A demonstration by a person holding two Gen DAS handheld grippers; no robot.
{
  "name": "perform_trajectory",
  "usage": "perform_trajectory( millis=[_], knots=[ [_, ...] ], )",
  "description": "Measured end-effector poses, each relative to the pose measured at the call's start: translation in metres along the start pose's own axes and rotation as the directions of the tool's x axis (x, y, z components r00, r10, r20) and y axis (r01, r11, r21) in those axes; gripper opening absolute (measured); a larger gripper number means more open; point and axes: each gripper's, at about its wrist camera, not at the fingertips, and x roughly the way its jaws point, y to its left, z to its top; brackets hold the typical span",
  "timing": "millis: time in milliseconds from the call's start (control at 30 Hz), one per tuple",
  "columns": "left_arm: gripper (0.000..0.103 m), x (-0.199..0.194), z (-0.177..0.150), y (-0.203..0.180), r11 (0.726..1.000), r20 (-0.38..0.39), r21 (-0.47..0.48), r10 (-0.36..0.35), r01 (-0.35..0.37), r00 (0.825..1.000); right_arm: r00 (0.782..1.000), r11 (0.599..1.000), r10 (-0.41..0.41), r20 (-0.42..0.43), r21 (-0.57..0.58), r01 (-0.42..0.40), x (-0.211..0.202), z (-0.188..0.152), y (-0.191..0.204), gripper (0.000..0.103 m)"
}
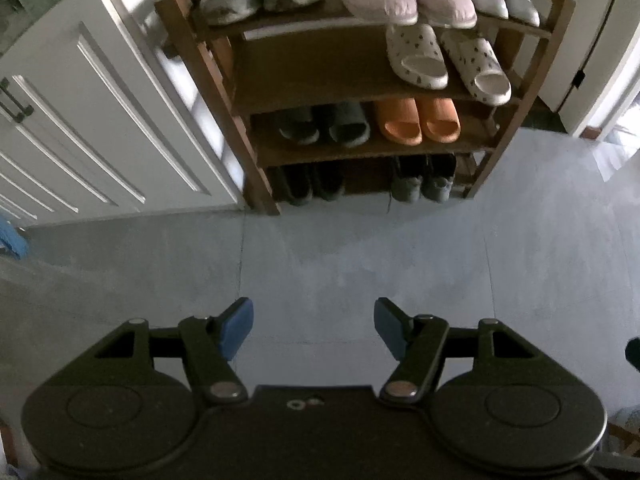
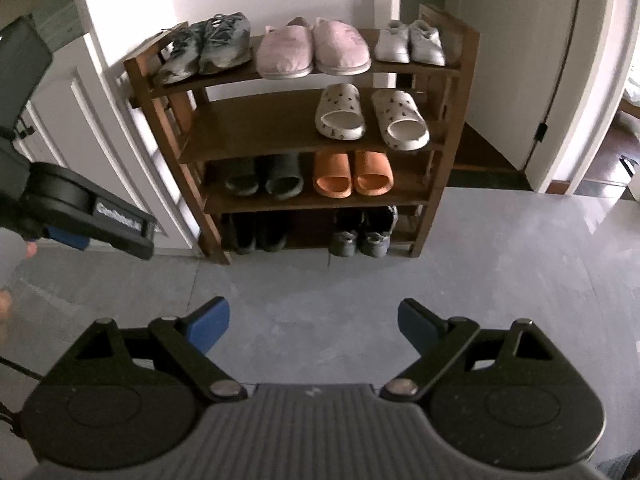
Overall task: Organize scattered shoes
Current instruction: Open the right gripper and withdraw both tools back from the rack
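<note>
A brown wooden shoe rack (image 2: 200, 128) (image 1: 248, 76) stands against the wall with pairs on every shelf. On top are grey sneakers (image 2: 204, 46), pink slippers (image 2: 312, 50) and white shoes (image 2: 412, 44). Spotted white slides (image 2: 370, 118) (image 1: 448, 62) sit on the second shelf's right half. Grey slides (image 2: 262, 176) and orange slides (image 2: 352, 174) (image 1: 418, 120) fill the third. Dark shoes (image 2: 362, 236) are at the bottom. My left gripper (image 1: 313, 326) and my right gripper (image 2: 313, 324) hang open and empty over bare floor, well short of the rack. The left gripper's body (image 2: 80, 208) shows at the right wrist view's left edge.
White panelled cabinet doors (image 1: 80, 128) stand left of the rack. A doorway (image 2: 624, 120) opens at the right. The grey floor (image 2: 340, 280) lies bare between the grippers and the rack. The left half of the second shelf (image 2: 248, 128) holds nothing.
</note>
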Motion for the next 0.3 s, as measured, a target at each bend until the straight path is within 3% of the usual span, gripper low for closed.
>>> perform_trajectory(
  millis=[300],
  knots=[
    [0.067,-0.015,0.005,0.000,1.000,0.077,0.009,0.004,-0.004,0.997,1.000,0.999,-0.029,0.004,0.035,0.028,-0.009,0.001,-0.001,0.093]
  ],
)
